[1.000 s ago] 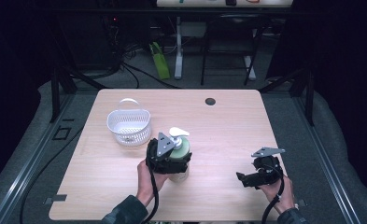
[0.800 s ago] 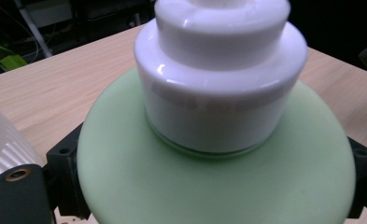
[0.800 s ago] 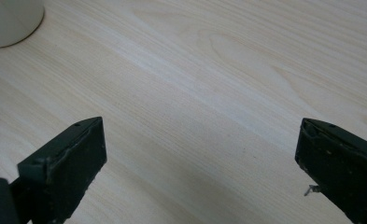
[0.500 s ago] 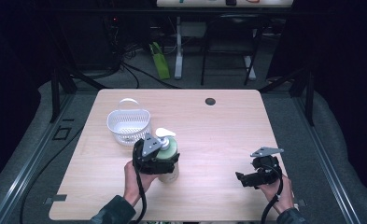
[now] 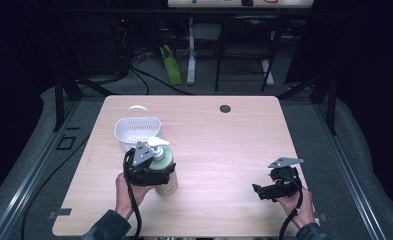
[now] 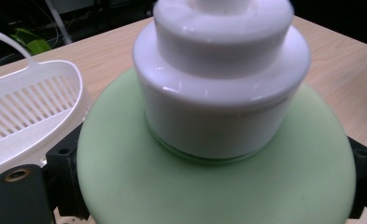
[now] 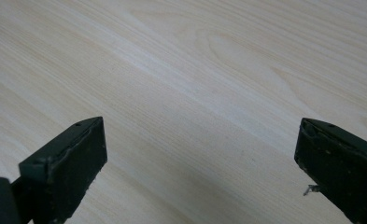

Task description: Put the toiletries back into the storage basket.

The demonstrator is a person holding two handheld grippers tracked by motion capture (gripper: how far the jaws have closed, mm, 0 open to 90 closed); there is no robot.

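The left tongs clench the green bottle around its body, holding it upright just beside the white basket, probably to set it inside. The right tongs rest released over bare bench, well apart, leaving the way free.

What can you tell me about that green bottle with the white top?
The green bottle is a squat, round, pale green container that looks like plastic, with a wide domed shoulder and a glossy white stepped pump cap. It stands upright on the wooden table, just in front of the white slotted basket. The left gripper is shut on its sides, one black jaw on each side of the body.
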